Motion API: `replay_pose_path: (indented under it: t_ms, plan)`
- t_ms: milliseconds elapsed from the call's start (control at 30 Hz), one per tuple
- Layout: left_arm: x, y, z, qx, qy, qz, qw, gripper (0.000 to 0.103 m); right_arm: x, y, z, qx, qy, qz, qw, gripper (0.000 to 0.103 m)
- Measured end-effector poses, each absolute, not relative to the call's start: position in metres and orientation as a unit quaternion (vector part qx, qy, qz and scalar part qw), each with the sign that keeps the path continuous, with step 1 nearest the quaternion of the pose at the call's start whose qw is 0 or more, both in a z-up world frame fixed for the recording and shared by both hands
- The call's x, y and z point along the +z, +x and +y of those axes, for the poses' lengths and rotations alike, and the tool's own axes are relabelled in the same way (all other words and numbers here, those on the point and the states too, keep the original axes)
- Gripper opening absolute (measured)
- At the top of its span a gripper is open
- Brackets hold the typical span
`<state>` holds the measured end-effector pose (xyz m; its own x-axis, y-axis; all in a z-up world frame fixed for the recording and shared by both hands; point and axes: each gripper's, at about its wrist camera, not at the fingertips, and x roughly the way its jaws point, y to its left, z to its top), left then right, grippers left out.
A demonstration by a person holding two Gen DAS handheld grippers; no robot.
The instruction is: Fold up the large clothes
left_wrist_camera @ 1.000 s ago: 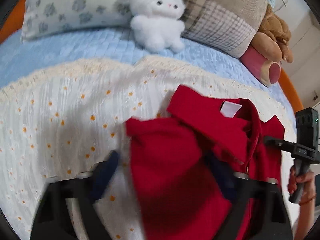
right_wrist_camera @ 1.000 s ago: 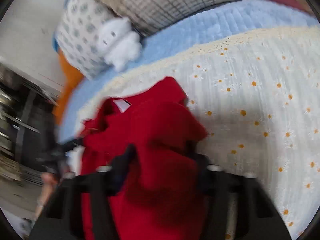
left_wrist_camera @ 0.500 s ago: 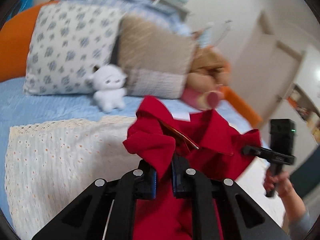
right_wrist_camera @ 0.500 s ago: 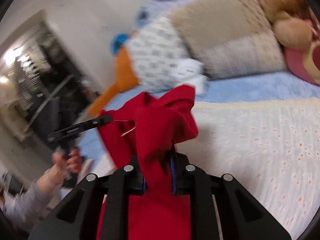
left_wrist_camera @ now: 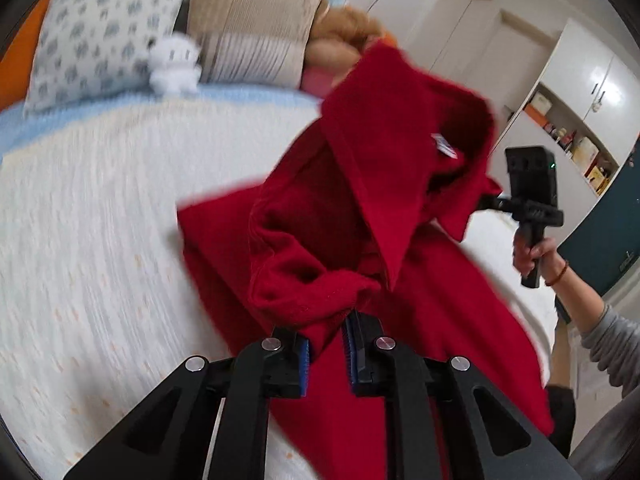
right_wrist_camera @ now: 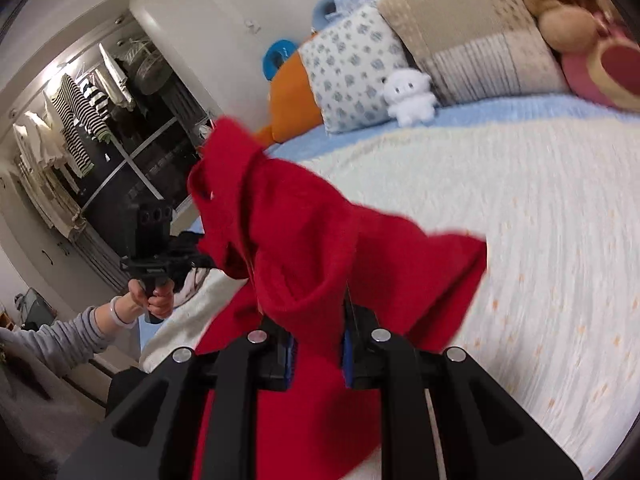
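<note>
Red collared shirt [left_wrist_camera: 360,208] lifted above the bed [left_wrist_camera: 100,240], bunched, tail hanging. Left gripper [left_wrist_camera: 326,344] jaws clamped on one fabric fold; right gripper [right_wrist_camera: 318,346] jaws clamped on another. White plush toy [right_wrist_camera: 410,98] by pillows [right_wrist_camera: 352,68].

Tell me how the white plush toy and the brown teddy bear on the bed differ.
The white plush toy is small and sits upright in front of the patterned pillow; the brown teddy bear is far larger and lies slumped against the beige pillow. The white toy is plain white, while the bear is brown with pink foot pads. The white toy shows whole; the bear is cut by the frame edge. Both rest at the head of the bed.
</note>
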<state>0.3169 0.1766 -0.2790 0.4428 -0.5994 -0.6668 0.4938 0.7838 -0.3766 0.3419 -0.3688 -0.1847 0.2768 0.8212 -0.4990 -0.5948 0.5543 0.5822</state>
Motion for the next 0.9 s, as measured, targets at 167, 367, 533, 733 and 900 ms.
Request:
replay_pose_path:
  t_ms: [167, 367, 533, 733, 900]
  plan:
    - [-0.317, 0.320, 0.185, -0.317, -0.091, 0.426, 0.842, 0.020, -0.224, 0.332, -0.371, 0.420, 0.127, 0.428, 0.790, 0.017]
    - [-0.309, 0.311, 0.191, -0.323, -0.115, 0.442, 0.828, 0.066, -0.218, 0.315, -0.363, 0.395, 0.076, 0.432, 0.807, 0.048]
    - [-0.251, 0.257, 0.215, -0.335, -0.123, 0.402, 0.843, 0.083, -0.167, 0.270, -0.378, 0.414, 0.069, 0.380, 0.824, 0.076]
    - [-0.178, 0.252, 0.207, -0.369, -0.129, 0.315, 0.865, 0.093, -0.114, 0.275, -0.371, 0.410, 0.134, 0.313, 0.846, 0.072]
    - [-0.189, 0.349, 0.166, -0.300, -0.128, 0.385, 0.863, 0.093, -0.131, 0.351, -0.325, 0.353, 0.146, 0.394, 0.836, 0.048]
